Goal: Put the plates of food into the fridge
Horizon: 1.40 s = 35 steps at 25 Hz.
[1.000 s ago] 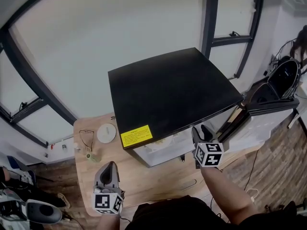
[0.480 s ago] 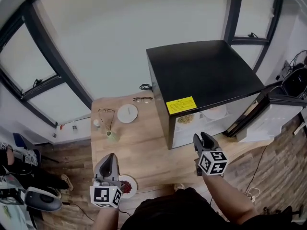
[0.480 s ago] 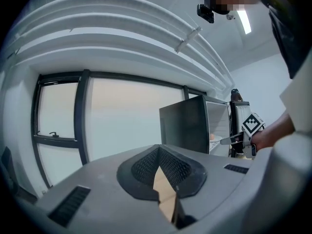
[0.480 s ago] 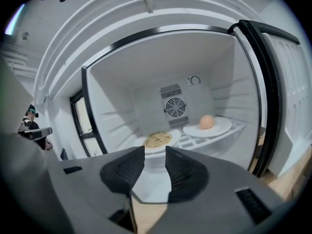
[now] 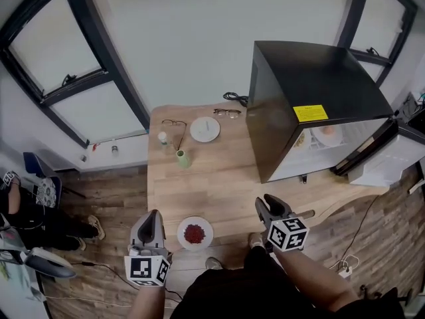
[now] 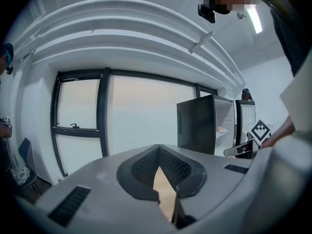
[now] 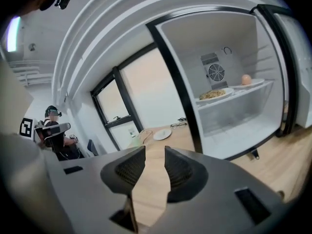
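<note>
A white plate of red food (image 5: 194, 233) lies near the front edge of the wooden table (image 5: 219, 178), between my two grippers. My left gripper (image 5: 153, 212) (image 6: 158, 149) hovers just left of it, shut and empty. My right gripper (image 5: 265, 201) (image 7: 155, 152) is to the plate's right; it is open, its jaws have just been closing, and nothing is between them. The black fridge (image 5: 312, 98) stands on the table's right with its door (image 5: 382, 158) swung open. On its shelf sit a plate of noodles (image 7: 213, 94) and a plate with a round peach-coloured item (image 7: 247, 80).
At the back of the table are an empty white plate (image 5: 204, 129), spectacles (image 5: 228, 113), a green cup (image 5: 182, 158), a small bottle (image 5: 162, 138) and a second pair of glasses (image 5: 174, 125). Windows line the far wall. A person sits at the far left (image 5: 20, 211).
Both grippers have swung left, away from the fridge, and the view has turned with them. The fridge now sits at the right, and the plate of red food has come into view between the grippers.
</note>
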### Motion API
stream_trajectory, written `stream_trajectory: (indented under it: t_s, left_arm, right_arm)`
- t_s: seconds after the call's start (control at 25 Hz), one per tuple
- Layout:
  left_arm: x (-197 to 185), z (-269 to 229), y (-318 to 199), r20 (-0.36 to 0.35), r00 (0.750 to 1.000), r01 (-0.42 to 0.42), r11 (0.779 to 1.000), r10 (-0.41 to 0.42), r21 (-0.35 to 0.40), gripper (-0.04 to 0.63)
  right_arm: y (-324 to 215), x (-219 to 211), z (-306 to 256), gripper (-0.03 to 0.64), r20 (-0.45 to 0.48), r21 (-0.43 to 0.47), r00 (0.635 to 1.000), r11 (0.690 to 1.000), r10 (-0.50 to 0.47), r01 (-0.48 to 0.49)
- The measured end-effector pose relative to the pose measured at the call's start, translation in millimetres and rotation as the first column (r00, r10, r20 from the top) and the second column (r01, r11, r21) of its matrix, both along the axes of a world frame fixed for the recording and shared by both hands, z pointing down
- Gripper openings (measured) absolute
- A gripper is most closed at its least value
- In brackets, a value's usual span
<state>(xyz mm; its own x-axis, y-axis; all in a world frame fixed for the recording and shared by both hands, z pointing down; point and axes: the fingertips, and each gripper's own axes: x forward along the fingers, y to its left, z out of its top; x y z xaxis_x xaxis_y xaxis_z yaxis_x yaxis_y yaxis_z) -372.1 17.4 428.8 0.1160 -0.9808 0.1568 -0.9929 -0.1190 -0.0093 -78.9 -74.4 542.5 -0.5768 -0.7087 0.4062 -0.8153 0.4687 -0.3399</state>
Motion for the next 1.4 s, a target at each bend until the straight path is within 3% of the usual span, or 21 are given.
stream_trajectory:
  t_s: [0.2, 0.32, 0.56, 0.8, 1.12, 1.4]
  left_arm:
    - [-32, 15, 32, 0.000, 1.000, 0.013, 1.000, -0.013, -0.026, 0.003]
    - [-50, 26, 47, 0.001, 1.000, 0.022, 0.999, -0.022, -0.046, 0.003]
    - [-75, 41, 73, 0.002, 0.999, 0.038, 0.996, -0.038, -0.077, 0.003]
    - [-100, 47, 89, 0.002, 0.997, 0.073, 0.992, -0.073, -0.099, 0.003]
    - [-113, 55, 105, 0.038, 0.995, 0.098, 0.987, -0.094, -0.125, 0.003]
    - [-124, 55, 119, 0.068, 0.991, 0.125, 0.982, -0.116, -0.140, 0.003]
  right_arm:
    - [47, -55, 37, 0.138, 0.073, -0.104, 0.994, 0.990, -0.087, 0.094]
    - [70, -80, 60, 0.138, 0.119, -0.182, 0.989, 0.977, -0.088, 0.108]
    - [116, -107, 118, 0.138, 0.165, -0.369, 0.984, 0.921, -0.068, 0.125]
    - [135, -115, 157, 0.138, 0.215, -0.472, 0.976, 0.878, 0.027, 0.079]
    - [161, -139, 192, 0.138, 0.237, -0.587, 0.971, 0.801, 0.035, 0.115]
    - [165, -156, 213, 0.138, 0.232, -0.638, 0.972, 0.760, 0.038, 0.122]
